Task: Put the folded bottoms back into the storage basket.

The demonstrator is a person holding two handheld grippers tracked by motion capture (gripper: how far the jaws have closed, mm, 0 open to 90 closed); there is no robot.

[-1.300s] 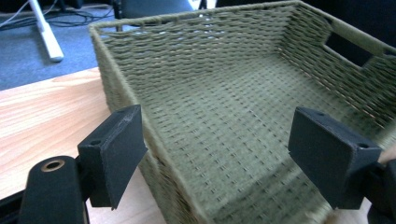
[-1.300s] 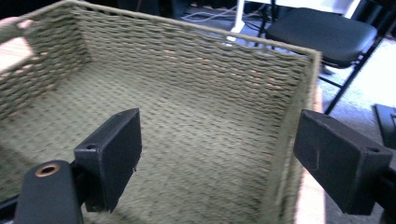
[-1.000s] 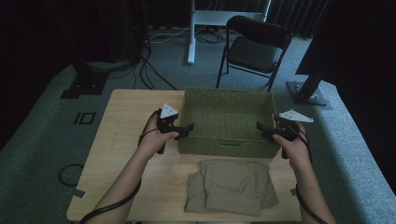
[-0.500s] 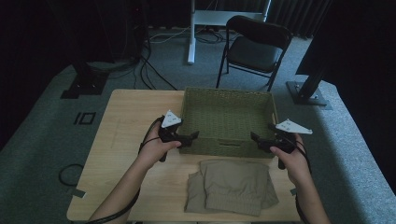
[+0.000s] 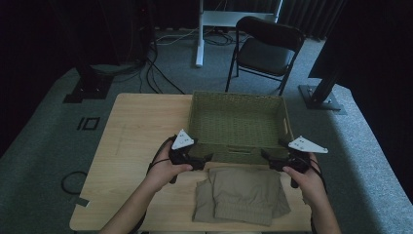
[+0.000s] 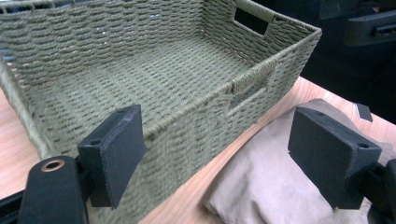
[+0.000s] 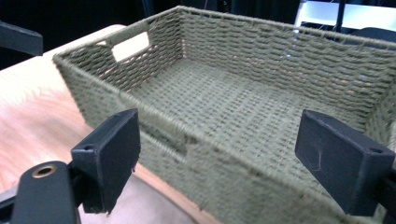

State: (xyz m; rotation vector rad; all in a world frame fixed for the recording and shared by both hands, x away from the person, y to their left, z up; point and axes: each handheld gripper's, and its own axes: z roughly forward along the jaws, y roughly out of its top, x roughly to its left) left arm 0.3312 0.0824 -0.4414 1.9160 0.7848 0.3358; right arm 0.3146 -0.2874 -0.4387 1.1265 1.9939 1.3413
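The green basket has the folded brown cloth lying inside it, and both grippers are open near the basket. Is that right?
Not quite. The green basket has nothing in it, as the high view and both gripper views show. The folded brown cloth lies on the table in front of the basket. The rest holds: the left gripper and the right gripper are both open near the basket's front corners.

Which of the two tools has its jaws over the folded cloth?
The left tool: in its own view the folded tan cloth lies between its open jaws beside the basket. The right tool faces the basket wall, also open.
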